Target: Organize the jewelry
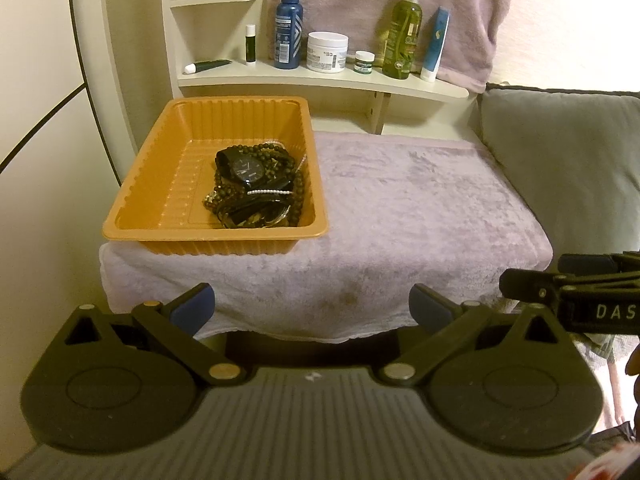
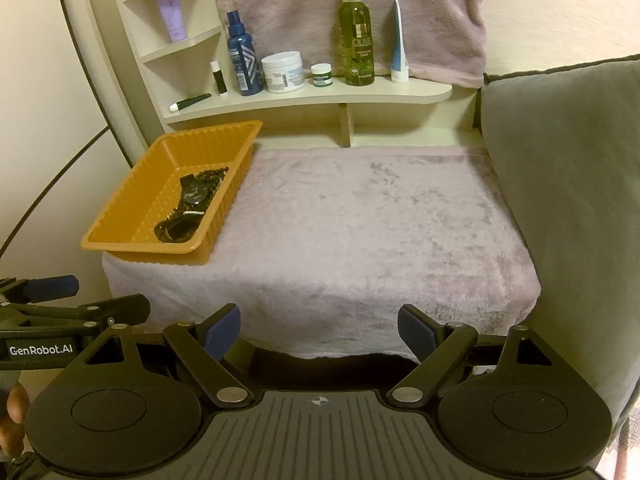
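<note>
Small table draped in a lilac plush towel, set against a cream shelf unit; grey cushion to the right, a second lilac towel hanging behind the shelf.

Shelf count, lower tier: one blue spray bottle, one white jar, one small green-labelled jar, one green olive spray bottle, one blue-and-white tube standing on its cap, one lip balm stick upright, one dark tube lying flat. Upper tier: one lilac tube.

One orange ribbed plastic tray sits on the towel's left side. All jewelry is inside it, heaped against the right wall: one black wristwatch with dark dial on top, dark bead strands looped around and beneath, one thin pearl-like string across the pile. Exact strand count cannot be told.

Left gripper: fingers spread wide, blue pads facing inward, holding nothing, touching nothing, hovering short of the table's front edge. Right gripper: likewise wide apart, empty, in front of the table edge. Each shows at the other camera's margin, side by side.
</note>
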A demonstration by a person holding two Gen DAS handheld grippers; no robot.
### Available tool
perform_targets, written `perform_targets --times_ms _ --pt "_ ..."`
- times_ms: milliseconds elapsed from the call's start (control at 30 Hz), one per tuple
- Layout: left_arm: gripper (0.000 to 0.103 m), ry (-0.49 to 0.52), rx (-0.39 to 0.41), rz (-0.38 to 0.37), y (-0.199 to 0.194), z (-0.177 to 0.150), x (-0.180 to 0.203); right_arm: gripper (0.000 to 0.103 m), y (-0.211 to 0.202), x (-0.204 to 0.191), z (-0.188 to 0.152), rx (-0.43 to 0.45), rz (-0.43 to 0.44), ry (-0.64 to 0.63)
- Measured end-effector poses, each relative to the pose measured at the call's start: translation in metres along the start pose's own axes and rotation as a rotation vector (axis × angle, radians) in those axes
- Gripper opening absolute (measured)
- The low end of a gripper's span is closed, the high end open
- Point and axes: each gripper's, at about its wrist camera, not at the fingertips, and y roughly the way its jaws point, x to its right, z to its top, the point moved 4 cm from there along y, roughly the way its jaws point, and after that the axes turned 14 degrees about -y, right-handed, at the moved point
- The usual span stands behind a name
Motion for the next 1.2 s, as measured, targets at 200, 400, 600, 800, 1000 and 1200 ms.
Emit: perform_targets --times_ms 200,400,600,800,1000,1200 --pt "0.103 0.003 0.002 -0.002 0.0004 0.0 0.0012 0.085 0.0001 0.0003 0.0008 0.002 -0.002 0.001" --pt "0.103 0.007 0.002 -0.005 0.0003 0.0007 0.0025 0.085 0.0003 0.0008 0.0014 0.002 -0.003 0.001" --pt "0.103 0.008 0.004 -0.005 0.0002 0.0014 0.0028 0.085 0.0002 0.0016 0.0028 0.004 -0.003 0.0" --pt "0.103 0.009 0.005 -0.006 0.0001 0.0017 0.0031 0.085 -0.0001 0.0016 0.0027 0.005 -0.004 0.002" --pt "0.103 0.009 0.006 -0.008 0.0 0.0017 0.003 0.085 0.0 0.0019 0.003 0.005 -0.003 0.001" --pt "0.103 0.009 0.005 -0.007 0.0001 0.0017 0.0032 0.085 0.0 0.0019 0.0027 0.003 -0.003 0.002"
